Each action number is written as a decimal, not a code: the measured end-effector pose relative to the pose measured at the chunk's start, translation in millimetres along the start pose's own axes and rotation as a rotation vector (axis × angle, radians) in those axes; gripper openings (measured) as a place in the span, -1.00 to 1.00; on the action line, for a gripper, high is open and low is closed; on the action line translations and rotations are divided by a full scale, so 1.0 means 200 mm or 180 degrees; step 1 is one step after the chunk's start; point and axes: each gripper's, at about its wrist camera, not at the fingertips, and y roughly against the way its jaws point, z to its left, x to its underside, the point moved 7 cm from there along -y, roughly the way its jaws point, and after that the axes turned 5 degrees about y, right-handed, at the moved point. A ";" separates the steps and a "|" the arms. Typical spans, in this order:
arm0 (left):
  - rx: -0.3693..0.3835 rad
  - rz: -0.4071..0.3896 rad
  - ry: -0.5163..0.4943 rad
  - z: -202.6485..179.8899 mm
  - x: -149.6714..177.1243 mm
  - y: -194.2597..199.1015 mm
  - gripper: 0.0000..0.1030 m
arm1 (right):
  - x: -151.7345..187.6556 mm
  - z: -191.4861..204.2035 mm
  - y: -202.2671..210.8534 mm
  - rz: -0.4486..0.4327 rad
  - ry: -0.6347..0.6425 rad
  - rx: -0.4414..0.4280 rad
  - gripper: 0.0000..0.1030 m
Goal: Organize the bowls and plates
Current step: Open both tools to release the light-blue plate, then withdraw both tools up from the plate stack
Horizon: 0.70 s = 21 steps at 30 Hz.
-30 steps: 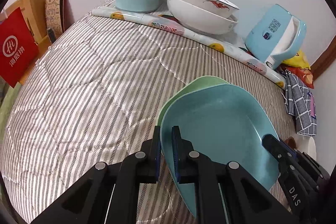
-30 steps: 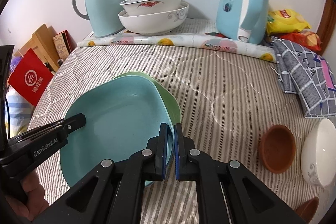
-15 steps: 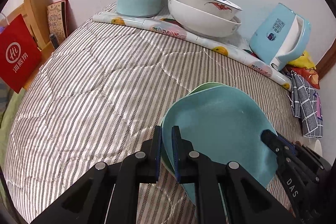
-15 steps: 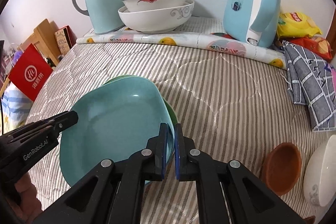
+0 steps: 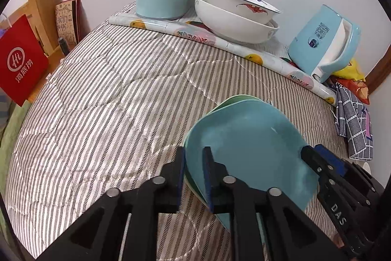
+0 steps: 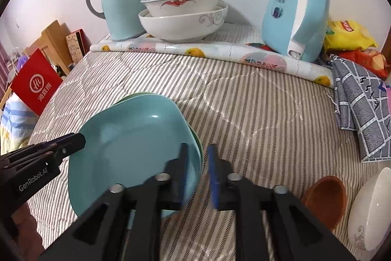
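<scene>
Plates: blue plate (image 5: pixel 246 146) nested on green plate (image 5: pixel 240 97), held above striped bed (image 5: pixel 122 89) | left gripper (image 5: pixel 193 173) clamped on near rim | right gripper (image 6: pixel 198 168) slightly parted, straddling opposite rim, steadying stack.

Right tool (image 6: pixel 198 173) now parted off plate rim (image 6: pixel 193 153).
</scene>
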 end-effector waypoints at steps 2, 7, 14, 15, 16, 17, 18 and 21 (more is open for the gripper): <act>-0.0007 -0.0005 -0.0018 -0.01 0.00 0.01 -0.58 | 0.00 -0.01 0.03 -0.0015 0.0007 0.0014 -0.49; 0.0009 -0.0040 -0.0052 -0.03 0.02 0.08 -0.45 | 0.03 -0.03 0.13 -0.0078 -0.0045 0.0054 -0.49; 0.0012 -0.0092 -0.0147 -0.09 0.07 0.16 -0.38 | 0.11 -0.08 0.28 -0.0165 -0.0128 0.0140 -0.49; 0.0013 -0.0111 -0.0149 -0.10 0.07 0.17 -0.38 | 0.13 -0.09 0.31 -0.0180 -0.0148 0.0157 -0.48; 0.0008 -0.0134 -0.0156 -0.10 0.08 0.19 -0.38 | 0.14 -0.10 0.33 -0.0191 -0.0162 0.0175 -0.47; 0.0001 -0.0160 -0.0177 -0.11 0.08 0.20 -0.35 | 0.16 -0.13 0.37 -0.0214 -0.0185 0.0211 -0.44; -0.0010 -0.0174 -0.0201 -0.11 0.09 0.21 -0.31 | 0.18 -0.15 0.39 -0.0232 -0.0203 0.0235 -0.42; -0.0074 -0.0201 -0.0182 -0.10 0.10 0.22 -0.19 | 0.23 -0.20 0.47 -0.0276 -0.0268 0.0297 -0.39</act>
